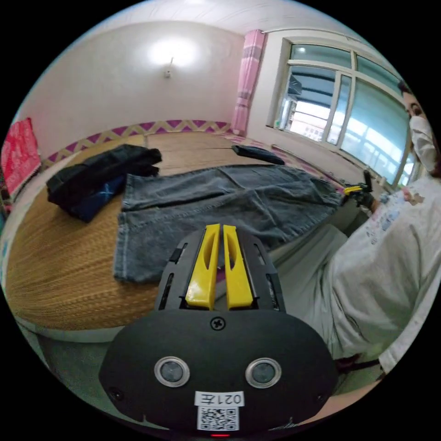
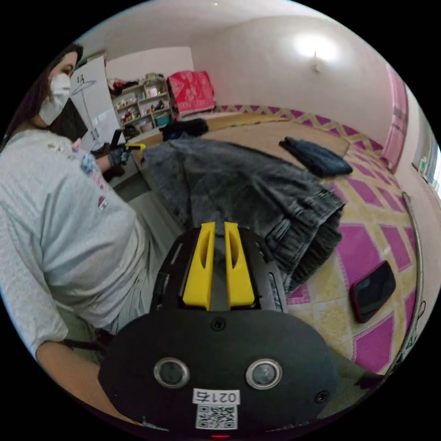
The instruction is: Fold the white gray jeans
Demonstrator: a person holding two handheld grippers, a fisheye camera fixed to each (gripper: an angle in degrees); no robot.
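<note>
1. Left claw (image 1: 219, 229): its two yellow jaws are pressed nearly together, holding nothing, poised just off the near edge of the bed (image 1: 59, 275), above the hem end of the jeans.
2. Gray jeans (image 1: 220, 202): one pair, lying flat along the near edge of the bed, hems at one end and waistband (image 2: 308, 229) at the other, where it is bunched and partly overhangs the edge.
3. Right claw (image 2: 219, 229): its jaws are likewise drawn together and empty, near the waistband end.
4. Risk: the bunched waistband could slide off the bed edge if the jeans are tugged from the hem end; a pinch of only the top layer would leave the fold crooked.
5. Counts: two claws; one pair of gray jeans; one pile of dark clothes (image 1: 98, 177) toward the far side; one folded dark garment (image 2: 317, 158) further along; one phone (image 2: 373, 290) on the purple patterned mat (image 2: 376, 220).
</note>
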